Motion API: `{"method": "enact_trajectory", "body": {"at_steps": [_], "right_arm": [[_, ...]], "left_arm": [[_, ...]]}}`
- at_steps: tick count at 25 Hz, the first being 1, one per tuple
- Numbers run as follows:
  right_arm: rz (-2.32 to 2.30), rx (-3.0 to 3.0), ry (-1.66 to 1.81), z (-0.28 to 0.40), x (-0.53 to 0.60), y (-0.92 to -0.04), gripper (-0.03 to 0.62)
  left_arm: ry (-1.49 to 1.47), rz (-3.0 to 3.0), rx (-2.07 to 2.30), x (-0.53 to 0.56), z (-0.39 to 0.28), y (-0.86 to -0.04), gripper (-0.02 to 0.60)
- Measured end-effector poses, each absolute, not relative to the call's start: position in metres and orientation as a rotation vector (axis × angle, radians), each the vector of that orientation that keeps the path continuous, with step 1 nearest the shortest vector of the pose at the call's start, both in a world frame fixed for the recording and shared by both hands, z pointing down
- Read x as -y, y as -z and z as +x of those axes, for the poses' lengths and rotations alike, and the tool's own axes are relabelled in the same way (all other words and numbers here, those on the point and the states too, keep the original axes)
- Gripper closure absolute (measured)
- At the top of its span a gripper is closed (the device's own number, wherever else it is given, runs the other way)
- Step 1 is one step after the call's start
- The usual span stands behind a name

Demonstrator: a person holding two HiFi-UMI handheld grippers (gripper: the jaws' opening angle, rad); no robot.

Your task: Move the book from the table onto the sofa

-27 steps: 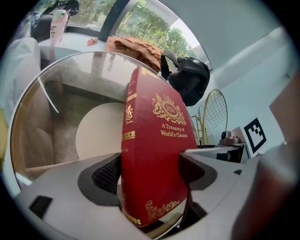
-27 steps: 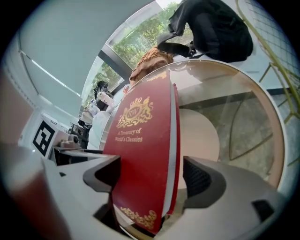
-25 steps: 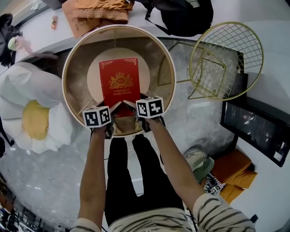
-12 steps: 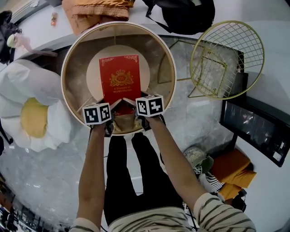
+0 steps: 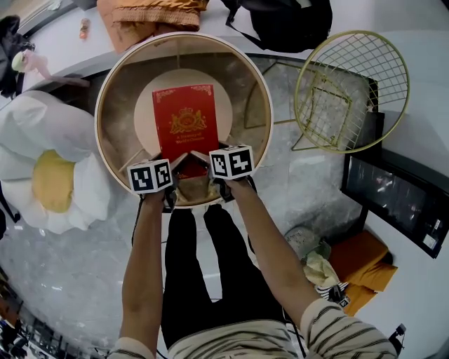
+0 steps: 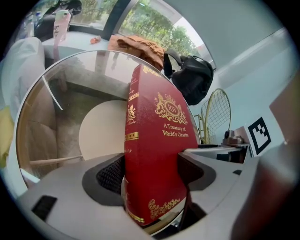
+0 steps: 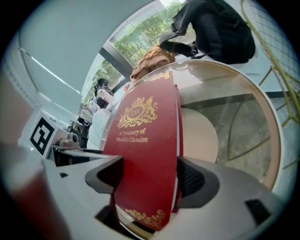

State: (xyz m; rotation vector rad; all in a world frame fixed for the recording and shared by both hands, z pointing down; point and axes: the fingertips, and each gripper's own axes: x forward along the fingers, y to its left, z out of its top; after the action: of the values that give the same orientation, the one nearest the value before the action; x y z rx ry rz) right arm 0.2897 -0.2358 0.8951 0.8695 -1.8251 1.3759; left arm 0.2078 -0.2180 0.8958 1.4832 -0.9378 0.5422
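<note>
My left claw (image 6: 151, 171) is clamped on the near left corner of the book (image 5: 185, 125), one pad against the spine side and the other flat on the red front cover, with no gap showing on either side. My right claw (image 7: 150, 176) has the near right corner of the same book between its jaws; they have just been closing in, and both pads now sit against the covers, so I read it as gripping too. From the head view the two marker cubes ride side by side at the near edge of the book, left and right of its middle, with my arms running back toward the striped sleeves. The book is red with a gold crest and gold corner scrolls, and the title "A Treasury of World's Classics" reads in both claw views. It lies face up on the near half of the round glass tabletop (image 5: 249, 77), its far end over a pale disc seen through the glass; I cannot tell whether its near end is raised off the glass. A cream rim rings the tabletop. To the left, just beside it, lies a white flower-shaped cushion (image 5: 49, 175) with a yellow centre. To the right stands a round gold wire stand (image 5: 351, 91), close to the rim. Farther off, beyond the tabletop, an orange cloth (image 5: 151, 17) and a black backpack (image 5: 287, 24) rest on a pale surface.
</note>
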Motion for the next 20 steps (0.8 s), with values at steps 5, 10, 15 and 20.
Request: {"method": "enact_trajectory", "body": {"at_steps": [5, 10, 15, 20], "right_arm": [[0.876, 1.833, -1.382, 0.289, 0.231, -0.886, 0.221], [0.87, 1.844, -1.358, 0.29, 0.216, -0.872, 0.221], [0.873, 1.848, -1.329, 0.292, 0.2, -0.85, 0.221], [0.873, 1.871, -1.326, 0.293, 0.187, -0.814, 0.221]], "left_arm": [[-0.544, 1.481, 0.948, 0.214, 0.207, -0.887, 0.225], [-0.543, 1.476, 0.95, 0.196, 0.208, -0.873, 0.225], [-0.514, 1.472, 0.968, 0.179, 0.209, -0.851, 0.225], [-0.511, 1.501, 1.0, 0.167, 0.209, -0.816, 0.225]]}}
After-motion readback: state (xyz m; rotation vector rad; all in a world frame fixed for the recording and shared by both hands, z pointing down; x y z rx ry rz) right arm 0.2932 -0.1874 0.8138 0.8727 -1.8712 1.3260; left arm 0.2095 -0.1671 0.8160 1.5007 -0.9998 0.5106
